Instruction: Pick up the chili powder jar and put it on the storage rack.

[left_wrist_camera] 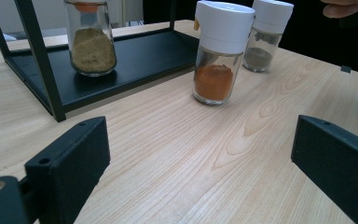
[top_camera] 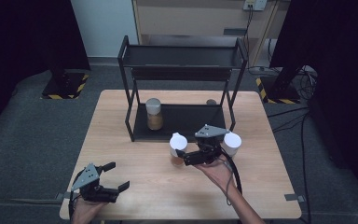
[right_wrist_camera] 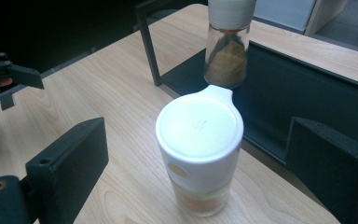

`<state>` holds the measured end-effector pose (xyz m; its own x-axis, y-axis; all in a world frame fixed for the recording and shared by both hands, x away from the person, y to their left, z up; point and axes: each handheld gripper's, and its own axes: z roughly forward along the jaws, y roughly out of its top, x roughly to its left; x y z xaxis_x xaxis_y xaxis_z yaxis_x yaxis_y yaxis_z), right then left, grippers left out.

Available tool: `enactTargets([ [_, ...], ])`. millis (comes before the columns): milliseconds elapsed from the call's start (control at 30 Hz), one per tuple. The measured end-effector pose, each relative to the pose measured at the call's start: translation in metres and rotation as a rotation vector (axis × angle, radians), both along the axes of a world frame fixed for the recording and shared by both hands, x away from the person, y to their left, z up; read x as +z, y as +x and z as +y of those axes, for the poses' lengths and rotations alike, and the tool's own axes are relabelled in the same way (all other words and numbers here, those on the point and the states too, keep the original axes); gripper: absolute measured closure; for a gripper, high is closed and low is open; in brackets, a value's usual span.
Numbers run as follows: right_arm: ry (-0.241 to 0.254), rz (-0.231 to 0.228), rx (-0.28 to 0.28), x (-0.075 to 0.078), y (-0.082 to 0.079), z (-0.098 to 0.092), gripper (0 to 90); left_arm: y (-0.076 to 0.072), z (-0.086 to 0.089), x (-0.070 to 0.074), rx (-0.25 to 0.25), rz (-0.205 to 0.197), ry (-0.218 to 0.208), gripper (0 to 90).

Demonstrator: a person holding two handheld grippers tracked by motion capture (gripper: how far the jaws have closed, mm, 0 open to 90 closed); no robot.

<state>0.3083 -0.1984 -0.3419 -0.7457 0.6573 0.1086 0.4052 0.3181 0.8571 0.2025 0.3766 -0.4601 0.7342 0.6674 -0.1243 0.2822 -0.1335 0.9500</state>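
A clear glass spice jar with a white cap and orange powder point(right_wrist_camera: 199, 154) stands upright at the lower centre of the right gripper view, long axis vertical, its lid tab pointing toward the black metal two-tier rack point(top_camera: 182, 122). The right gripper point(right_wrist_camera: 200, 172) is spread wide, jaws flanking the jar, apparently not touching it. On the rack's lower shelf stands a tan-powder jar point(top_camera: 154, 113); a grey-powder jar point(top_camera: 232, 143) sits right of centre. The left gripper point(top_camera: 113, 176), also spread, hovers lower left over the pale wooden table point(top_camera: 135, 186).
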Motion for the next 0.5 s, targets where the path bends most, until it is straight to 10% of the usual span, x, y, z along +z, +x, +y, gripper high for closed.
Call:
enactTargets([
  [500,-0.059,0.026,-0.011,-0.014,0.017,0.033,8.6,0.001,0.001,-0.001,-0.003,0.002,-0.005,3.6],
])
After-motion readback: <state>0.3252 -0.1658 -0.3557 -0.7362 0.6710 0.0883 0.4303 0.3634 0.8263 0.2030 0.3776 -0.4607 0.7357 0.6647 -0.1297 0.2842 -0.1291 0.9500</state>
